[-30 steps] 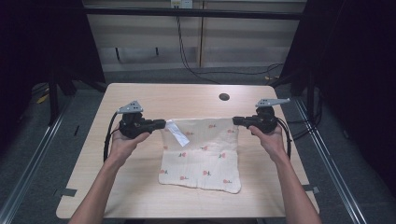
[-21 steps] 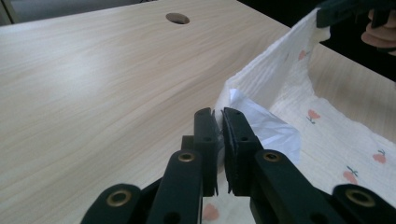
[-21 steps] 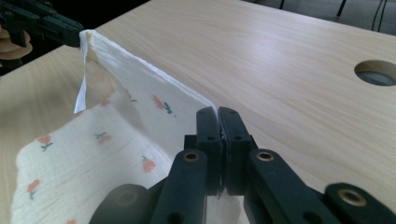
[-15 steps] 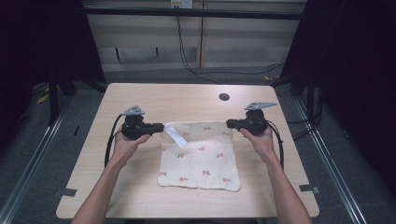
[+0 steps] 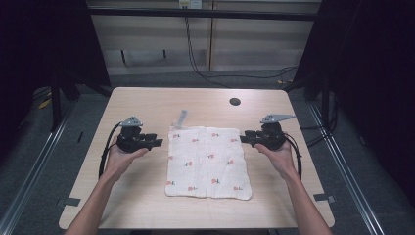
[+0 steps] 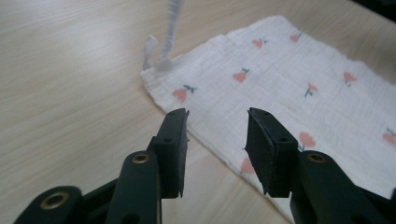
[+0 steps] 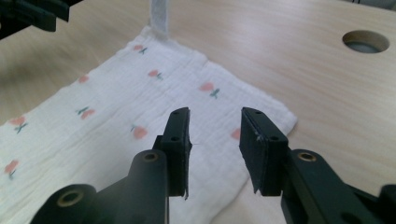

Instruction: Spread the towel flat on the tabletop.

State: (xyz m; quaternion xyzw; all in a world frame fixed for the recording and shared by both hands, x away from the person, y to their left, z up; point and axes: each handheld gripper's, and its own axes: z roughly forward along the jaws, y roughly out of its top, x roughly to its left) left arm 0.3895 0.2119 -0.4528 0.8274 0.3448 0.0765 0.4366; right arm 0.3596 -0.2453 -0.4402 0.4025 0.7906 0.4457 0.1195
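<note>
White cloth [image 5: 208, 161] – one, two tongs

And the cloth [image 5: 208, 161] is down! A second ago both grippers pinched its far corners and held that edge up off the table; now it lies flat, spread out square. The left gripper [image 5: 157, 142] has let go and pulled back to the left, its jaws just opened, nothing between them, the cloth edge just ahead of the tips. The right gripper [image 5: 243, 139] has released too, jaws just opened and empty, sitting at the right edge. The tag [image 5: 181, 119], folded over onto the cloth before, now lies out on the table beyond the far left corner.
</note>
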